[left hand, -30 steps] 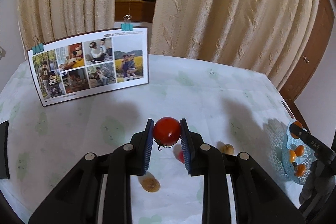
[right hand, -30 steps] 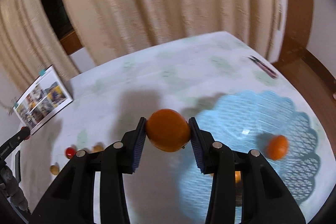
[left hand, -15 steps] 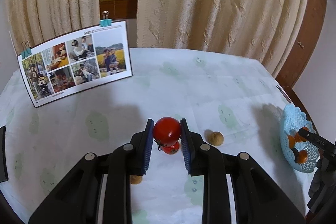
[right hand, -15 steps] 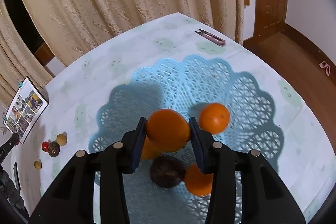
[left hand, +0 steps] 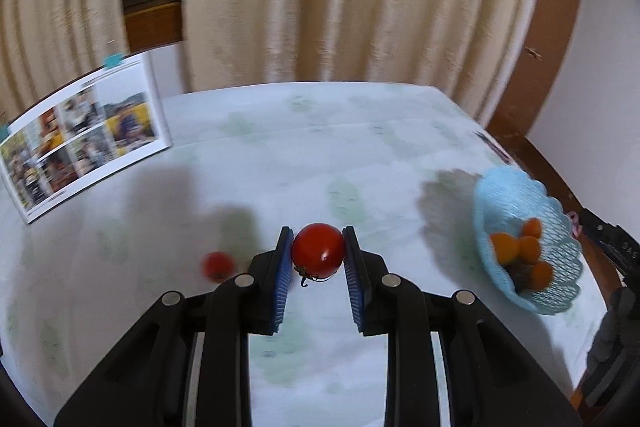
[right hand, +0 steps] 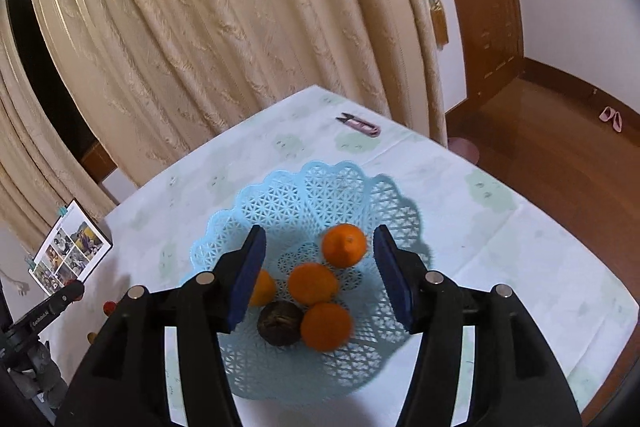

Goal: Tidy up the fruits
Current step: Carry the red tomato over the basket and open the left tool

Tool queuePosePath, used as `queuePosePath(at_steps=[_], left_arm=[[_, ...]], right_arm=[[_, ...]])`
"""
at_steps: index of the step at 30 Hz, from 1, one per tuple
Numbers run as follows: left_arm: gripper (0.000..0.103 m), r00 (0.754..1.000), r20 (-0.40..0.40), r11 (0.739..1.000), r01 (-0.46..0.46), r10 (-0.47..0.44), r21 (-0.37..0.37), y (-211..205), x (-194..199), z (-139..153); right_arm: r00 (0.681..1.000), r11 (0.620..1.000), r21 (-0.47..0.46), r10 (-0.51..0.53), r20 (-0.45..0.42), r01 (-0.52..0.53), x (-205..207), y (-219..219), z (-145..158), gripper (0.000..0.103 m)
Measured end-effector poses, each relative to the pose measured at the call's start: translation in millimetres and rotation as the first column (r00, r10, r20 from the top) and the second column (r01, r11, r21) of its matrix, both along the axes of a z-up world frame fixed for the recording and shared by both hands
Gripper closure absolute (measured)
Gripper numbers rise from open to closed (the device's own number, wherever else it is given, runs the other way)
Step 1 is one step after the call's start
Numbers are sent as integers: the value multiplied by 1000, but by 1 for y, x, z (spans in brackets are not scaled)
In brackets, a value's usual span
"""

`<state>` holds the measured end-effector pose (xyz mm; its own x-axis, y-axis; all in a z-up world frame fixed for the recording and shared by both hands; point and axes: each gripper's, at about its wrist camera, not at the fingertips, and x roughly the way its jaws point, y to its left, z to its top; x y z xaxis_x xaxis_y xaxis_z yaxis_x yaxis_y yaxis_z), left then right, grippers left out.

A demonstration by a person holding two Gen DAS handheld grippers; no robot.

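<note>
My left gripper (left hand: 318,259) is shut on a red tomato (left hand: 318,250) and holds it above the table, left of the light blue lattice basket (left hand: 516,195). A smaller red tomato (left hand: 218,265) lies on the cloth to the left. My right gripper (right hand: 320,267) is open and empty above the basket (right hand: 320,187). In the basket lie several oranges, one (right hand: 312,283) between my fingers, and a dark brown fruit (right hand: 280,323).
A photo board (left hand: 80,135) stands at the table's far left, also in the right wrist view (right hand: 70,255). Pink snips (right hand: 360,123) lie near the far edge. Curtains hang behind the table. A wooden floor lies beyond the right edge.
My right gripper has opened and let its orange drop into the basket. My left gripper has swung right with the tomato, bringing the basket closer in view.
</note>
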<state>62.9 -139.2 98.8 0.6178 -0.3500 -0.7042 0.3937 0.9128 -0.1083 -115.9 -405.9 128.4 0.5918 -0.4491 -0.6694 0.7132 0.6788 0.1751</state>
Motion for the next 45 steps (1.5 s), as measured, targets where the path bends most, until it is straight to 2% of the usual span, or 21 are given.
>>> queuePosePath(at_steps=[10, 24, 26, 27, 29, 37, 40, 45], left_arm=[[78, 980, -52, 980, 191, -194, -56, -71, -21, -2], [78, 930, -96, 934, 356, -356, -16, -146, -45, -27], [73, 927, -98, 932, 363, -363, -19, -149, -46, -28], [57, 925, -105, 930, 366, -366, -25, -149, -46, -28], [36, 935, -86, 939, 342, -345, -42, -142, -44, -23], [35, 968, -3, 968, 249, -250, -28, -99, -36, 0], [29, 981, 19, 980, 195, -195, -22, -74, -33, 4], [25, 994, 41, 995, 99, -99, -4, -32, -25, 5]], right_arm=[[1000, 1000, 1, -25, 17, 25, -30, -5, -9, 44], [999, 999, 36, -30, 38, 28, -40, -6, -17, 44], [999, 999, 36, -28, 36, 26, -40, -5, -18, 44], [999, 999, 35, -25, 35, 24, -40, -4, -18, 44], [999, 999, 32, -21, 36, 20, -39, -2, -17, 44], [997, 1000, 8, 24, 74, -25, -26, 16, -6, 44], [993, 998, -19, 66, 96, -64, -16, 30, 0, 36], [981, 986, -76, 157, 111, -149, 8, 60, 11, 36]])
